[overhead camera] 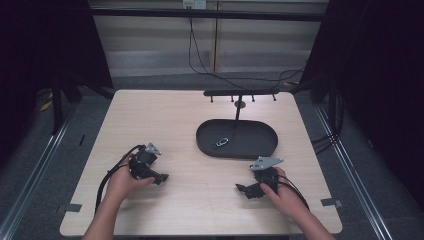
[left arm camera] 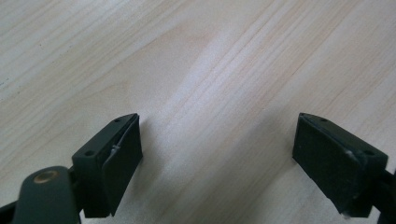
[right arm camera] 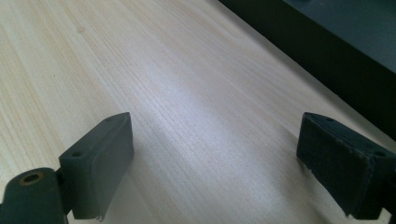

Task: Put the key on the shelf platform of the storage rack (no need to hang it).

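Observation:
A black oval tray [overhead camera: 260, 145] lies on the far right half of the wooden table [overhead camera: 190, 120], and a small silver clip-like thing [overhead camera: 222, 142] rests in its left part. Behind the tray stands a black rack [overhead camera: 241, 93] with several short pegs on its crossbar. My left gripper [overhead camera: 161, 177] rests low over the near left of the table, open, with bare wood between its jaws [left arm camera: 217, 154]. My right gripper [overhead camera: 241, 189] sits at the near right, just in front of the tray, open over bare wood [right arm camera: 215, 163]. The tray's dark wall [right arm camera: 327, 42] runs along its far right.
The table ends in a front edge [overhead camera: 200, 234] close to both forearms. Cables [overhead camera: 200, 55] hang down the back wall behind the rack. Dark curtains close off both sides, and metal rails [overhead camera: 35, 165] run along the floor.

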The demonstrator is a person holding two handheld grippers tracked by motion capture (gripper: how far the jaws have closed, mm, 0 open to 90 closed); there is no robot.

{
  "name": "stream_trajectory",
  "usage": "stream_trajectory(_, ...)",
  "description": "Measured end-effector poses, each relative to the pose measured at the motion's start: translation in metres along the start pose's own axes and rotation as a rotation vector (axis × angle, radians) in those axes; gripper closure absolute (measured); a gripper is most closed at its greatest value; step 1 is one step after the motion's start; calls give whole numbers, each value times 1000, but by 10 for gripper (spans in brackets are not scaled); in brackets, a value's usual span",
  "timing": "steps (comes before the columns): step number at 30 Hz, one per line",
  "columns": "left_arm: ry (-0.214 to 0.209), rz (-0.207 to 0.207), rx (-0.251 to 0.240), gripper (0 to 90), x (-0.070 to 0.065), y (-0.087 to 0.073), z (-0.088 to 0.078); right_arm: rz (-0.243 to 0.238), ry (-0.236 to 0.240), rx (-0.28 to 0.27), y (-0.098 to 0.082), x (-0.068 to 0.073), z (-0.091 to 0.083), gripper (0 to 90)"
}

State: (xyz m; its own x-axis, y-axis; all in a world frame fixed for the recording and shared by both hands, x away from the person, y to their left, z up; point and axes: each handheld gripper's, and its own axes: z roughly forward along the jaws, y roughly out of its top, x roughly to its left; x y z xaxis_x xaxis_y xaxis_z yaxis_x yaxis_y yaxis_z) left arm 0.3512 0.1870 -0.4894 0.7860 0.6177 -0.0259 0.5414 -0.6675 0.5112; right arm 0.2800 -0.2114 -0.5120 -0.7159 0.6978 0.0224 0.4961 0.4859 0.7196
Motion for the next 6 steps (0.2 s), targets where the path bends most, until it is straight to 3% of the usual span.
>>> stream_trajectory(6, 2, -6, -19, 146, -1, -1, 1, 5, -2, 2, 0, 1, 0, 107)
